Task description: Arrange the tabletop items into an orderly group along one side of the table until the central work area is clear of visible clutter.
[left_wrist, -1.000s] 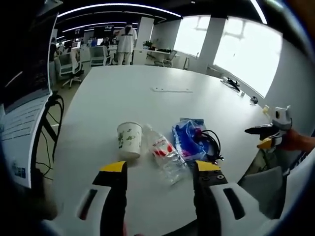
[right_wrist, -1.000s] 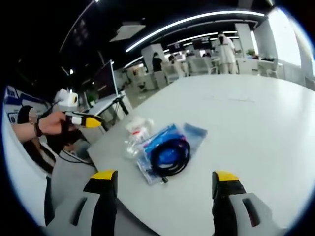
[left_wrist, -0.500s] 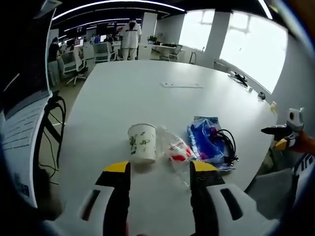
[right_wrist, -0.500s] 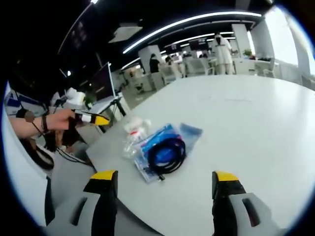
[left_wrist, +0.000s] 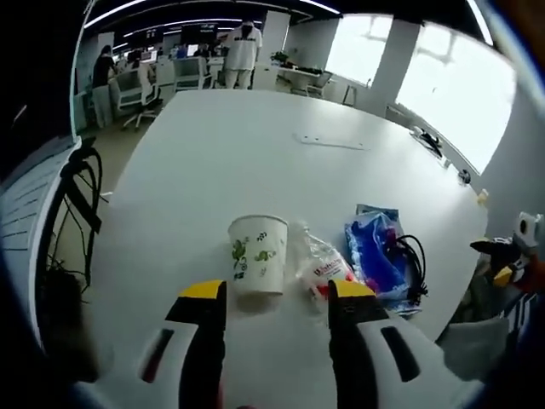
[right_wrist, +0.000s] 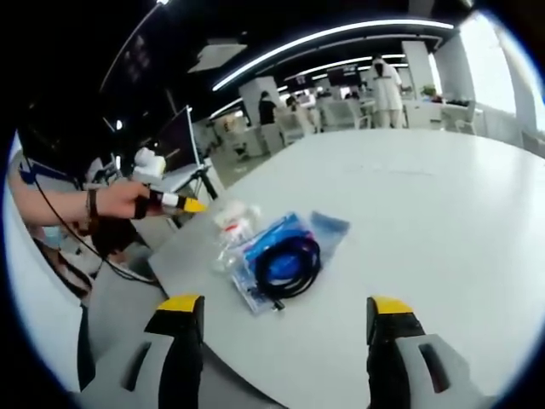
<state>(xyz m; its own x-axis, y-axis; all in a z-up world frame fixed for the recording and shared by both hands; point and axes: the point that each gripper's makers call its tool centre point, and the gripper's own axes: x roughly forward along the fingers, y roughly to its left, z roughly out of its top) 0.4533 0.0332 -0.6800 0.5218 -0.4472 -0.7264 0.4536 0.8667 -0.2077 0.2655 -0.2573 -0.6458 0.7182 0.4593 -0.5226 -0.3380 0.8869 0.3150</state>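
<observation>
On the white table [left_wrist: 213, 162], a paper cup [left_wrist: 257, 265] stands upright.

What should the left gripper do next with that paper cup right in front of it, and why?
Probably ease the left gripper forward a little so its open fingers straddle the paper cup, then close. The cup stands upright just beyond the fingertips, roughly centred between them, with the crumpled plastic bottle close beside it on the white table, so a straight approach seems least likely to knock either.
</observation>
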